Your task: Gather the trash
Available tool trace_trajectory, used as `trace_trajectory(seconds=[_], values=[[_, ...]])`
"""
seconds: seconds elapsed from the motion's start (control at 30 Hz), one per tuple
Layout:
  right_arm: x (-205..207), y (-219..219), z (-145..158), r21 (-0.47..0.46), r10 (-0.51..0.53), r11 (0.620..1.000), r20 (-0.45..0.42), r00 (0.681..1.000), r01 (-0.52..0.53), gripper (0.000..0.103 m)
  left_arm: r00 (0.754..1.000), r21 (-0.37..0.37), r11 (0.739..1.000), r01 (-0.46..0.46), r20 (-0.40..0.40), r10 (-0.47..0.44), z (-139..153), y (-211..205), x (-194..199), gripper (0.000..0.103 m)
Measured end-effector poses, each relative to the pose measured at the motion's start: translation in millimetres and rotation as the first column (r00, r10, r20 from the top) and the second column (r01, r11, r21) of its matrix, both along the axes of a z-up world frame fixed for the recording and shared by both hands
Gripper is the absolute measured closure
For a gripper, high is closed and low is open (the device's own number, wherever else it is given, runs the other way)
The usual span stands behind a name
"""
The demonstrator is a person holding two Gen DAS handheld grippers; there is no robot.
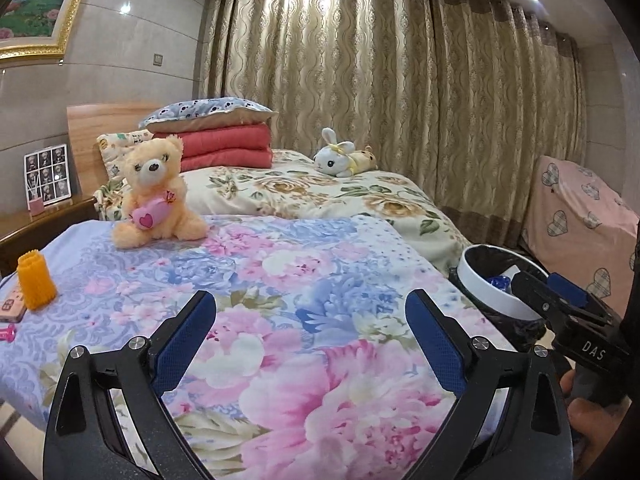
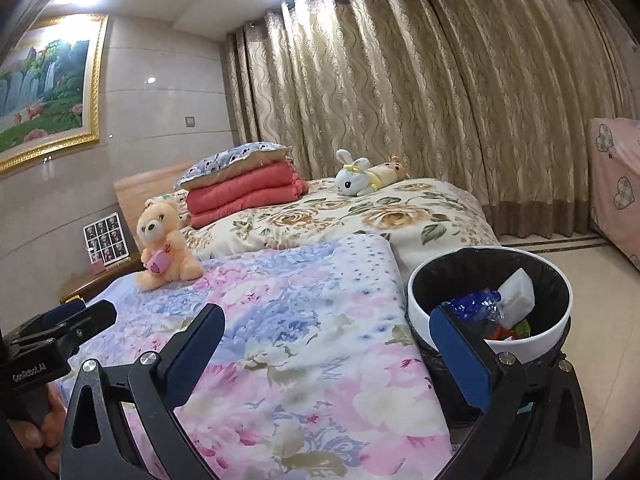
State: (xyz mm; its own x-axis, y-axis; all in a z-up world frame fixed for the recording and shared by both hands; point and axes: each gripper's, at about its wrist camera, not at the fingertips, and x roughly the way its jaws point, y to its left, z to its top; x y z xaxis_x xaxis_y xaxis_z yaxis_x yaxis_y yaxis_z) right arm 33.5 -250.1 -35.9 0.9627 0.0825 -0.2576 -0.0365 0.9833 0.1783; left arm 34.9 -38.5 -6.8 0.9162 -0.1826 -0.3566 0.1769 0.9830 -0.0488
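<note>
A white trash bin (image 2: pixel 532 350) with a black liner stands on the floor beside the bed's right edge. It holds a blue wrapper (image 2: pixel 476 308), a white packet (image 2: pixel 518 296) and other scraps. The bin also shows in the left wrist view (image 1: pixel 494 292). My right gripper (image 2: pixel 324 316) is open and empty, its right finger in front of the bin's near rim. My left gripper (image 1: pixel 310 304) is open and empty above the floral blanket (image 1: pixel 280 280). The right gripper also shows at the right edge of the left wrist view (image 1: pixel 568 292), and the left gripper at the left edge of the right wrist view (image 2: pixel 80 316).
A peach teddy bear (image 1: pixel 156 196) sits on the blanket. An orange bristly cylinder (image 1: pixel 35 280), a phone (image 1: pixel 11 310) and a small pink item (image 1: pixel 6 335) lie at the bed's left edge. A white bunny plush (image 1: pixel 338 156), folded red quilt (image 1: pixel 224 146), nightstand (image 1: pixel 40 220) and curtains (image 1: pixel 400 80) lie beyond.
</note>
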Motion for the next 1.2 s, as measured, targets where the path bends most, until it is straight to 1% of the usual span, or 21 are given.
trace_trajectory(seconds=[0.23, 1.2], values=[[-0.3, 0.9, 0.4, 0.004, 0.005, 1.000, -0.003, 1.000, -0.005, 0.000, 1.000, 0.005, 1.000, -0.010, -0.007, 0.010, -1.6, 1.2, 0.4, 0.005], [-2.1, 9.1, 1.9, 0.002, 0.021, 1.000, -0.008, 1.000, -0.021, 0.000, 1.000, 0.020, 1.000, -0.014, 0.010, 0.014, 3.5, 0.0, -2.1, 0.005]])
